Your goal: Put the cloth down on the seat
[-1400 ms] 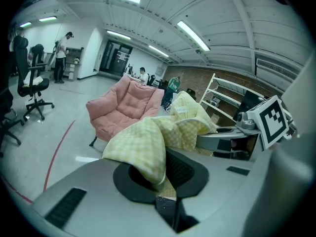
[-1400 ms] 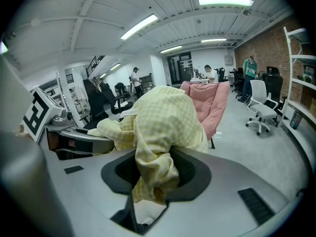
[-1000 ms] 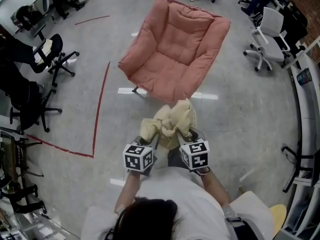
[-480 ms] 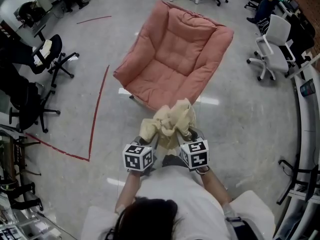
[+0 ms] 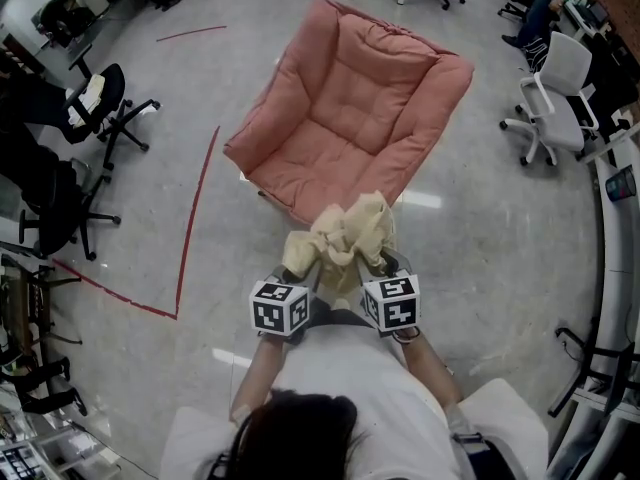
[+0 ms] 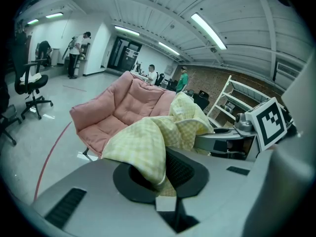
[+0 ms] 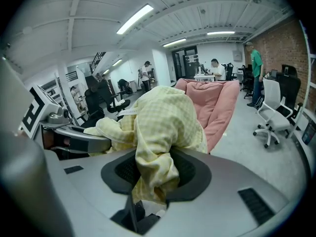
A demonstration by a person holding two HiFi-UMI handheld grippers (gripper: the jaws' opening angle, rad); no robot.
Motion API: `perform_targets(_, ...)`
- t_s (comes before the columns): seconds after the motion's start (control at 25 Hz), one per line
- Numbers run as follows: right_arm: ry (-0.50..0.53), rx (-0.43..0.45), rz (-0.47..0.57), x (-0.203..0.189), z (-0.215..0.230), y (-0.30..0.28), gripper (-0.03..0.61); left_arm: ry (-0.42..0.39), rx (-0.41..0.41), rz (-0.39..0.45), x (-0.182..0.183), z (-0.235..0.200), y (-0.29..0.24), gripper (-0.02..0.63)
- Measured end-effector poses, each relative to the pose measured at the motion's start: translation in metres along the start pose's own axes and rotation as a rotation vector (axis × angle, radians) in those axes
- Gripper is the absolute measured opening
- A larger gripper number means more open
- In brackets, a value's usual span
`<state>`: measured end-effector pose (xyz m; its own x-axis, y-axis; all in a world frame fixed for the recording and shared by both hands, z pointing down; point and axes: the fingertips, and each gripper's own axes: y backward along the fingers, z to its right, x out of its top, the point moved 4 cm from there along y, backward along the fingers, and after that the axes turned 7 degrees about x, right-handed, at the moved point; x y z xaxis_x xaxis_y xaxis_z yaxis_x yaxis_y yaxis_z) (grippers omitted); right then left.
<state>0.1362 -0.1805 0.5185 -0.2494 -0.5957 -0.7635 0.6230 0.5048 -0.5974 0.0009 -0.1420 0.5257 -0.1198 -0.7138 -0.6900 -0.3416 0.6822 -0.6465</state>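
Note:
A pale yellow checked cloth (image 5: 343, 236) hangs bunched between my two grippers, just in front of the pink padded seat (image 5: 345, 118). My left gripper (image 5: 304, 273) is shut on the cloth (image 6: 148, 139) at its left part. My right gripper (image 5: 375, 268) is shut on a thick fold of the cloth (image 7: 160, 132) at its right. Both are held close together above the floor, short of the seat's front edge. The seat (image 6: 121, 107) stands tilted on thin legs, its cushion bare.
Red tape lines (image 5: 195, 208) run on the grey floor to the left. Black office chairs (image 5: 95, 103) stand at the left and a white one (image 5: 555, 93) at the right. People stand far off by desks. A shelf unit (image 6: 232, 102) is at the right.
The seat has come slightly closer and lower in the head view as I step toward it. Both grippers keep their hold on the cloth, unchanged.

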Motion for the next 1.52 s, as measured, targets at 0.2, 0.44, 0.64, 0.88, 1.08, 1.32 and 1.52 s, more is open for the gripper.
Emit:
perform_targets(0.2, -0.001, -0.005, 0.000, 0.007, 0.009, -0.009, 0.150, 0.003, -0.004, -0.002, 0.008, -0.004, -0.012, 0.055)
perform_targets(0.44, -0.023, -0.038, 0.011, 0.030, 0.026, -0.029, 0.150, 0.008, -0.019, 0.009, 0.036, -0.018, -0.037, 0.055)
perform_targets(0.64, -0.046, -0.067, 0.014, 0.059, 0.035, -0.061, 0.150, -0.029, -0.043, 0.003, 0.070, -0.045, -0.059, 0.055)
perform_targets(0.88, -0.057, -0.092, -0.017, 0.093, 0.050, -0.113, 0.150, -0.023, -0.068, -0.031, 0.110, -0.085, -0.097, 0.055)
perform_targets(1.08, -0.103, -0.111, -0.058, 0.116, 0.056, -0.164, 0.150, -0.033, -0.093, -0.087, 0.138, -0.129, -0.126, 0.055)
perform_targets(1.32, -0.161, -0.139, -0.094, 0.138, 0.075, -0.219, 0.152, -0.055, -0.114, -0.145, 0.170, -0.169, -0.171, 0.055)
perform_targets(1.52, -0.212, -0.160, -0.136, 0.141, 0.099, -0.265, 0.152, -0.063, -0.125, -0.204, 0.182, -0.196, -0.216, 0.055)
